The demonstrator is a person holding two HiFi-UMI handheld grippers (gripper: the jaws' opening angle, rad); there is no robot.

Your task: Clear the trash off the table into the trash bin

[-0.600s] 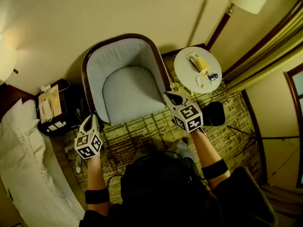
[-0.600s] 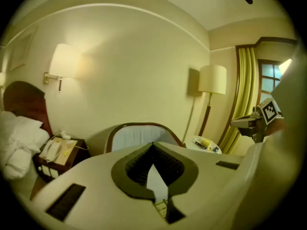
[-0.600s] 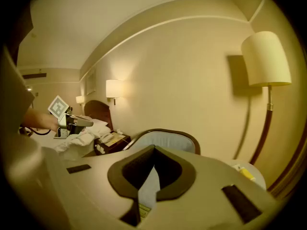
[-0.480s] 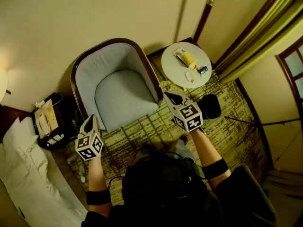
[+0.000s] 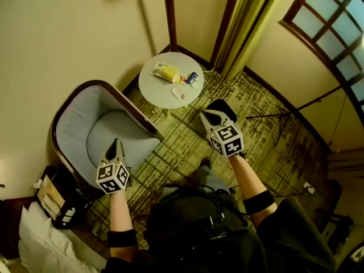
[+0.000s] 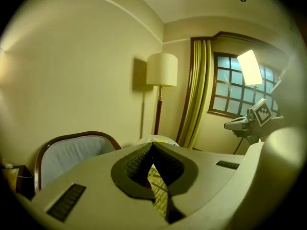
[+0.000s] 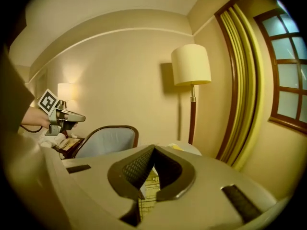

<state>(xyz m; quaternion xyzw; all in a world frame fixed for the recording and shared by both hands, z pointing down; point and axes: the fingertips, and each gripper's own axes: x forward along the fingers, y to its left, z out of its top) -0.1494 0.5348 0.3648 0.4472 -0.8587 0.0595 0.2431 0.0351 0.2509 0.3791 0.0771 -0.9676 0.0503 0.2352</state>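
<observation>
Presently the left gripper (image 5: 115,144) and right gripper (image 5: 212,114) are hovering closed and empty, facing the table (image 5: 157,93) carrying trash (image 5: 166,73).

**A:** What sort of place is this?

**B:** A hotel-style bedroom. White bed linen (image 5: 42,246) lies at eight o'clock with a dark nightstand (image 5: 62,206) beside it. A padded armchair (image 5: 105,138) sits at ten. A small round table (image 5: 159,92) and floor lamp (image 5: 170,16) stand at twelve. Long curtains (image 5: 242,24) and a paned window (image 5: 333,19) are at two. Patterned carpet (image 5: 278,152) covers the floor.
</observation>
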